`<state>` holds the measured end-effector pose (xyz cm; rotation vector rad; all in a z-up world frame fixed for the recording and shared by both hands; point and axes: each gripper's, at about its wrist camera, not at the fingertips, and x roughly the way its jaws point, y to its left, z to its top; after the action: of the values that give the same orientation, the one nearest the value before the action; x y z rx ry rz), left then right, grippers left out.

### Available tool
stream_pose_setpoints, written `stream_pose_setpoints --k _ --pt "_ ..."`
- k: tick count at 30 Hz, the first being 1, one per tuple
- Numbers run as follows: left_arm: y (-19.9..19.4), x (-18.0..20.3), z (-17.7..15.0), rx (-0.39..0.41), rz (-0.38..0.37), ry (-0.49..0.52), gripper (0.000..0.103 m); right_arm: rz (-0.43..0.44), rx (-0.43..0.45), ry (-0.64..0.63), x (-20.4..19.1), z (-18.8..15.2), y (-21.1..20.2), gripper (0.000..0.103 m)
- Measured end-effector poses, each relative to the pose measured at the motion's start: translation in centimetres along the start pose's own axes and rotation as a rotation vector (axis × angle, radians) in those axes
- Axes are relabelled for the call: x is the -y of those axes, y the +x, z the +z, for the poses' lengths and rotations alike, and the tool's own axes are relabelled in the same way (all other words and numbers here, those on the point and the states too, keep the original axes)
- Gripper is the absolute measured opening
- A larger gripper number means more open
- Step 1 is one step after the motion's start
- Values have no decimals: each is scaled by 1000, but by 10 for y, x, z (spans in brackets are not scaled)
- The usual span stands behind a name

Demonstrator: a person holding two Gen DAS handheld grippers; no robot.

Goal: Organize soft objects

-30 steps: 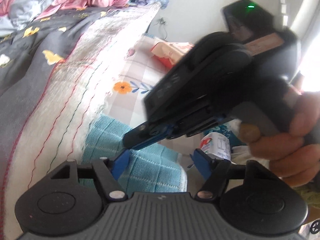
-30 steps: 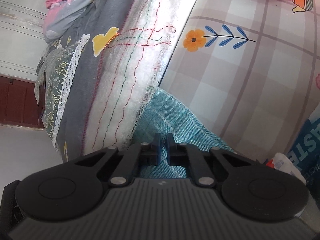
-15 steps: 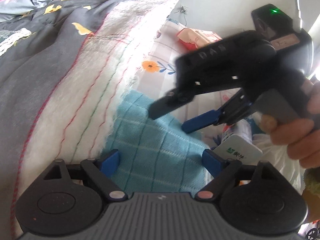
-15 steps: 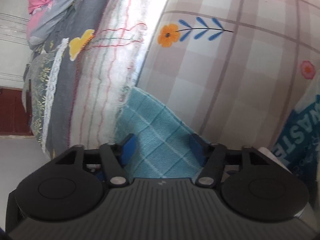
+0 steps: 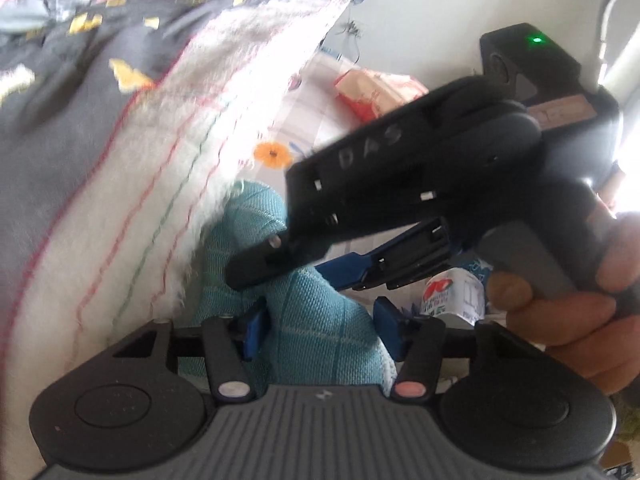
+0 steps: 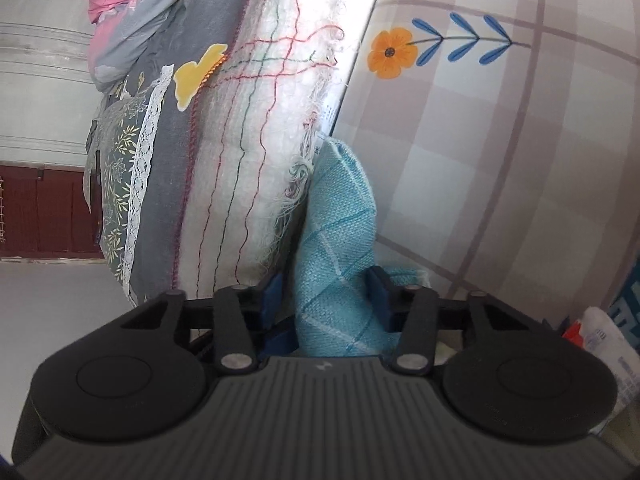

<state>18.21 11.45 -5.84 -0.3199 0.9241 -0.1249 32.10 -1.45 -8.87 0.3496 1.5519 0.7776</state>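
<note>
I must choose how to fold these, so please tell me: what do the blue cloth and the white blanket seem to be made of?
The blue cloth looks like woven cotton, matte: a coarse weave with thin paler grid lines shows. The white blanket looks like a fuzzy fleece or brushed fibre, with a frayed edge and coloured stitching lines; its exact fibre cannot be told.

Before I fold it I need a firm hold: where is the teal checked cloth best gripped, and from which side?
Grip the bunched ridge of the teal checked cloth from above, away from the white fringed blanket it lies against. Both the left claw and right claw are closing across that raised fold.
</note>
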Motion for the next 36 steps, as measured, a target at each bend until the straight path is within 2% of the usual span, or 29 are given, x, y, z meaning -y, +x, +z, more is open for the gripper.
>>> stream_pose_setpoints --k 3,6,17,20,21,23,31,36 --pt "-12 7 0 41 -6 42 53 3 25 -18 -3 -2 -9 26" --pt "-23 17 0 66 -6 86 53 6 66 -39 -9 -7 -23 22" --pt "-87 57 9 231 -29 198 59 112 243 -112 -42 -34 -107 20" --pt "-107 69 13 279 -53 229 70 142 296 -133 -52 -42 -132 20" --pt "-112 73 13 293 -60 236 77 145 316 -142 -56 -45 -139 20" --pt "-119 80 15 319 -66 243 79 147 343 -147 -58 -51 -151 19" --pt "-124 111 16 332 -133 262 78 189 417 -130 -42 -85 -190 17" --pt "-117 154 5 344 -248 344 78 249 514 -58 8 -125 -238 16"
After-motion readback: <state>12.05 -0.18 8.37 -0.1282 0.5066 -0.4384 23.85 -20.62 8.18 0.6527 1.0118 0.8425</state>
